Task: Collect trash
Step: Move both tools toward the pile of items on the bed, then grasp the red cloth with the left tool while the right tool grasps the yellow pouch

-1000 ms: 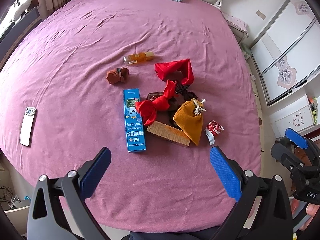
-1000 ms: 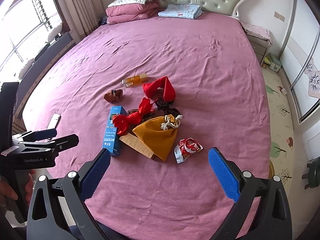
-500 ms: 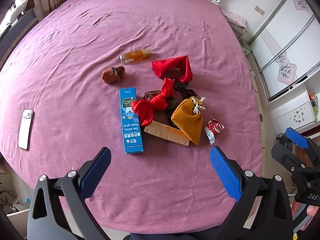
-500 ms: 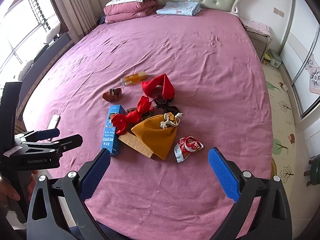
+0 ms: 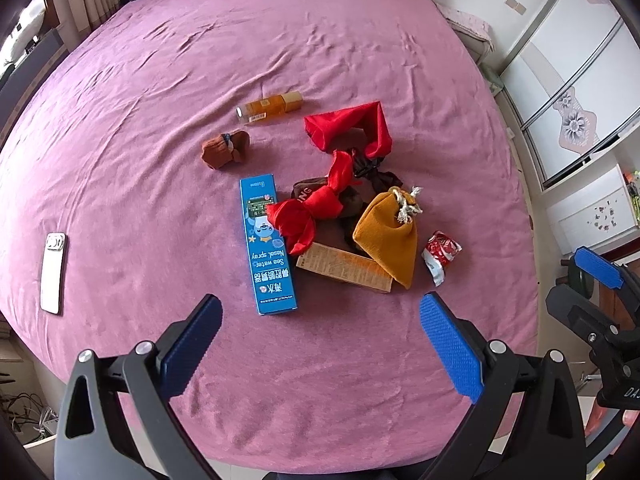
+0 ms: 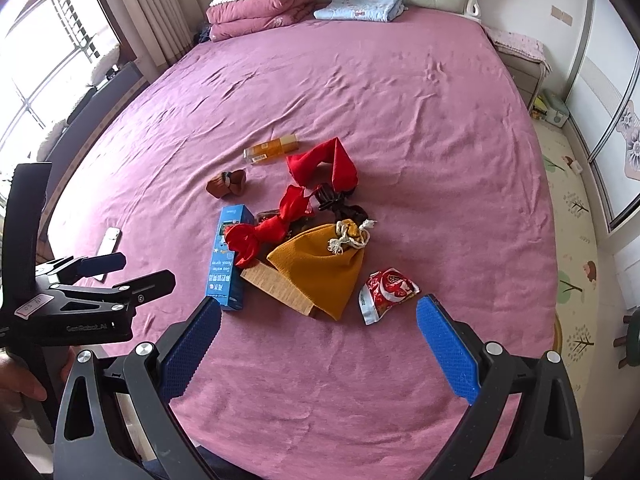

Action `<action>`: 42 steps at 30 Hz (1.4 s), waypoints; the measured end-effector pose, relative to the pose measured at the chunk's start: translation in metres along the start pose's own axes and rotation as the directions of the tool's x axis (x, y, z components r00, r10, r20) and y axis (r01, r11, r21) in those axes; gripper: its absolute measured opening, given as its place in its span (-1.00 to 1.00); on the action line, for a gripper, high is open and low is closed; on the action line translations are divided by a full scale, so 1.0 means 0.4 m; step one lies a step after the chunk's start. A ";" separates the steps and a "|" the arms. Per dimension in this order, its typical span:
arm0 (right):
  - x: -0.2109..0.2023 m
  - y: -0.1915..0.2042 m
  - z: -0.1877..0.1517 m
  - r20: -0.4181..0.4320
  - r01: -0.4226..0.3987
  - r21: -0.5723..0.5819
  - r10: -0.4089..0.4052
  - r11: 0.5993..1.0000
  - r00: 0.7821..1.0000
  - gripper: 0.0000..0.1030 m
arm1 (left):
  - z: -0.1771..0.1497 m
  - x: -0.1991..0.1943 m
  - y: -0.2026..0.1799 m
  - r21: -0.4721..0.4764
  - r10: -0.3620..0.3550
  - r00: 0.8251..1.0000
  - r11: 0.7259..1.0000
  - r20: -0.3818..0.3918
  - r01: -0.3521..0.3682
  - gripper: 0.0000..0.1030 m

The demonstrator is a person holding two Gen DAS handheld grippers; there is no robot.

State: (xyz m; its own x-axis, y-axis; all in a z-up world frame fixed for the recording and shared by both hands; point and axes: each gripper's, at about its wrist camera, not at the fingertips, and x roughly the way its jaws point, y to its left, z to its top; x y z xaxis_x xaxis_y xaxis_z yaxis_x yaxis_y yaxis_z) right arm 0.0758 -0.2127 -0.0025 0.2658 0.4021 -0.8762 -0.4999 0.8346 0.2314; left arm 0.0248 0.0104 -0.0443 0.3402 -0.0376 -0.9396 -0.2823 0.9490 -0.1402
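Red-and-white crumpled wrapper (image 6: 387, 289) lies on the pink bedspread (image 6: 360, 92), at the right edge of a small heap, just beside the mustard drawstring pouch (image 6: 320, 266) and apart from it. Right gripper (image 6: 318, 342) hovers above the near part of the bed, jaws spread wide, nothing between them, touching nothing; the wrapper sits just ahead of its right pad. Left gripper (image 5: 320, 344) likewise wide open and empty, over the bedspread short of the blue nasal-spray box (image 5: 267, 244).

Heap, outward: tan flat carton (image 5: 344, 267) partly under the pouch; red cloth (image 5: 320, 204), knotted, draped over the blue box's edge and over dark brown fabric (image 5: 308, 190) (mostly hidden; what it is, hard to say). A second red fold (image 5: 352, 126) behind. Brown bundle (image 5: 225, 148) and amber bottle (image 5: 270, 108) lie apart, farther back. White phone (image 5: 53, 272) well off to the left.

Folded quilts (image 6: 260, 12) at the headboard, cut off in the left wrist view.
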 end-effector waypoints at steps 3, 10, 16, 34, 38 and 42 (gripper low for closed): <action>0.020 0.003 0.000 -0.002 0.000 0.003 0.000 1.000 1.000 0.83 | 0.006 0.022 0.004 0.013 0.002 1.000 1.000 -0.010 -0.001 0.92; 0.098 0.007 0.005 -0.008 0.008 0.018 -0.007 1.000 1.000 0.83 | 0.020 0.092 0.022 0.052 0.015 1.000 0.999 -0.027 -0.013 0.92; 0.189 0.014 0.009 -0.041 0.012 0.038 -0.011 0.999 0.999 0.83 | 0.024 0.162 0.060 0.090 0.035 0.999 0.995 -0.036 -0.032 0.92; 0.481 0.019 0.046 -0.180 0.062 0.117 -0.041 0.991 0.983 0.83 | 0.052 0.316 0.138 0.190 -0.052 0.996 0.980 -0.077 0.066 0.92; 0.520 0.024 0.048 -0.203 0.081 0.103 -0.058 0.991 0.977 0.83 | 0.051 0.328 0.144 0.205 -0.062 0.994 0.976 -0.090 0.080 0.92; 0.539 0.023 0.055 -0.211 0.112 0.100 -0.089 0.989 0.973 0.83 | 0.056 0.337 0.140 0.218 -0.067 0.993 0.972 -0.099 0.087 0.92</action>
State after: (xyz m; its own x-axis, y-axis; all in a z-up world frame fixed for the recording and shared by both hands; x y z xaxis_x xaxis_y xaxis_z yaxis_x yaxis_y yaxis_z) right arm 0.1468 -0.1100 -0.1799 0.1293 0.2372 -0.9628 -0.3822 0.9079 0.1723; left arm 0.0750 0.0656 -0.1717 0.2678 -0.1319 -0.9544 -0.0490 0.9874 -0.1502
